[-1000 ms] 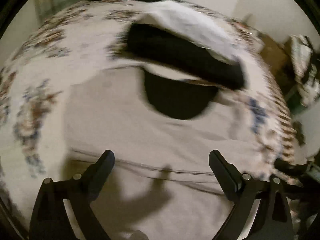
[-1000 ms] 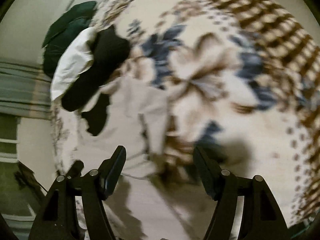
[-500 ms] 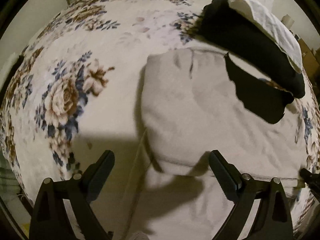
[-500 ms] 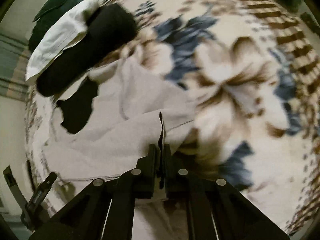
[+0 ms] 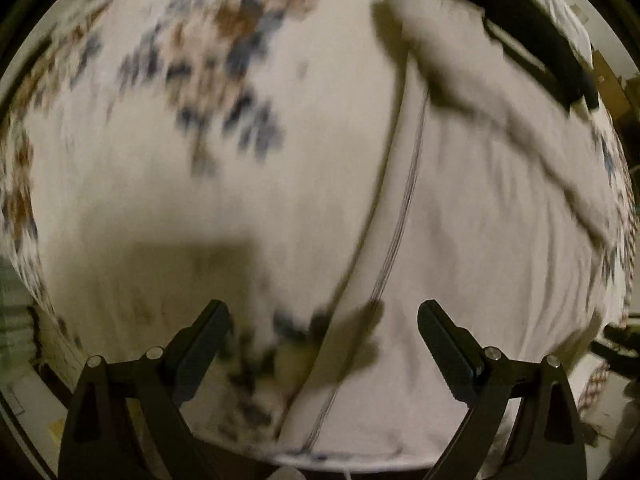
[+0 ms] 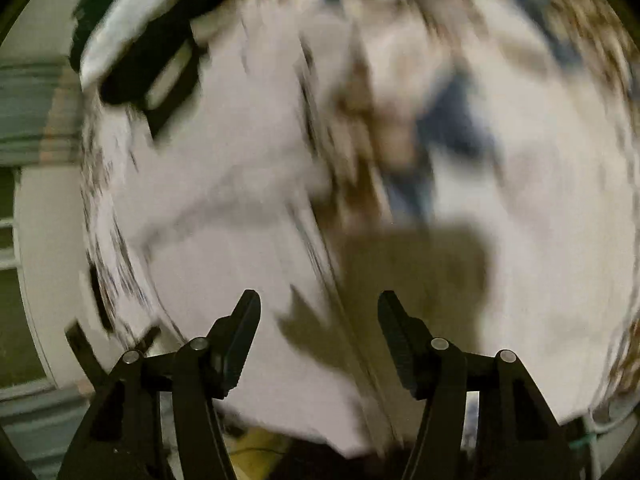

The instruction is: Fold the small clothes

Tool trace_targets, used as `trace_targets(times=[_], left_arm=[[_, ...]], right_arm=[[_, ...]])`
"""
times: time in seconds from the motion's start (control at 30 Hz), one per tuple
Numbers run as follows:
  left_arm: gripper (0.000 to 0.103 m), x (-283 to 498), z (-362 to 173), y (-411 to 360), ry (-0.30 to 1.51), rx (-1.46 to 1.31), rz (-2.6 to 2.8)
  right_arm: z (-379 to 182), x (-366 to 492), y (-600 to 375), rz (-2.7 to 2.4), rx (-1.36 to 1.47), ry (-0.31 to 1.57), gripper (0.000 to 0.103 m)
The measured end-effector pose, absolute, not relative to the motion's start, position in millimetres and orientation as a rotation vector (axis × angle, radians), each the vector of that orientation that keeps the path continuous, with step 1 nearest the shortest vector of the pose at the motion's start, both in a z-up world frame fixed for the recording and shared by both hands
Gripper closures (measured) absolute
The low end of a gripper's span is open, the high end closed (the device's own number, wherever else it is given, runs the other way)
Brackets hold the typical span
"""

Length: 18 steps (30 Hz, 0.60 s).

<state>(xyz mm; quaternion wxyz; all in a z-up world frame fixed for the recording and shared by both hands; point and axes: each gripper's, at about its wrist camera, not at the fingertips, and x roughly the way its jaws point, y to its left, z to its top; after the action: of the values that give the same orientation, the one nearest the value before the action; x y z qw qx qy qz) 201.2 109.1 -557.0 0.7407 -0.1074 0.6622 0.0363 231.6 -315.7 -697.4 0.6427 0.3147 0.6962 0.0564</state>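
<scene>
A pale grey garment (image 5: pixel 480 200) lies spread on the floral bedspread (image 5: pixel 200 100), with a stitched hem running down its left edge and one side folded over towards the far right. My left gripper (image 5: pixel 322 332) is open and empty, straddling that hem close above the cloth. In the right wrist view the same garment (image 6: pixel 224 208) lies at left and centre. My right gripper (image 6: pixel 318 322) is open and empty over the garment's right edge. Both views are blurred.
A stack of folded black and white clothes (image 5: pixel 532 28) lies at the far end of the garment; it also shows in the right wrist view (image 6: pixel 148 40). The bed's edge and a pale wall (image 6: pixel 44 240) are at the left there.
My right gripper, shut on the garment's edge half a second ago, has opened and let it go. My left gripper has moved lower along the garment's left hem and stayed open.
</scene>
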Motion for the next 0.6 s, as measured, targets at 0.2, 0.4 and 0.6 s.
trace_targets(times=[0.2,0.4,0.6], left_arm=[[0.021,159.4,-586.5,91.3,1.519,-0.234,-0.044],[0.099,141.1,-587.9,68.2,1.482,-0.122,-0.105],[0.098,136.1,-595.2,79.6,1.492,-0.166,-0.141]], right_arm=[[-744.4,159.6,-293.0,0.131,0.764,1.699,0.04],[-737.6,133.3,-285.3,0.071,0.722,1.639,0.099],[-726.8,134.2,-310.6,-0.015,0.681,1.658,0.1]])
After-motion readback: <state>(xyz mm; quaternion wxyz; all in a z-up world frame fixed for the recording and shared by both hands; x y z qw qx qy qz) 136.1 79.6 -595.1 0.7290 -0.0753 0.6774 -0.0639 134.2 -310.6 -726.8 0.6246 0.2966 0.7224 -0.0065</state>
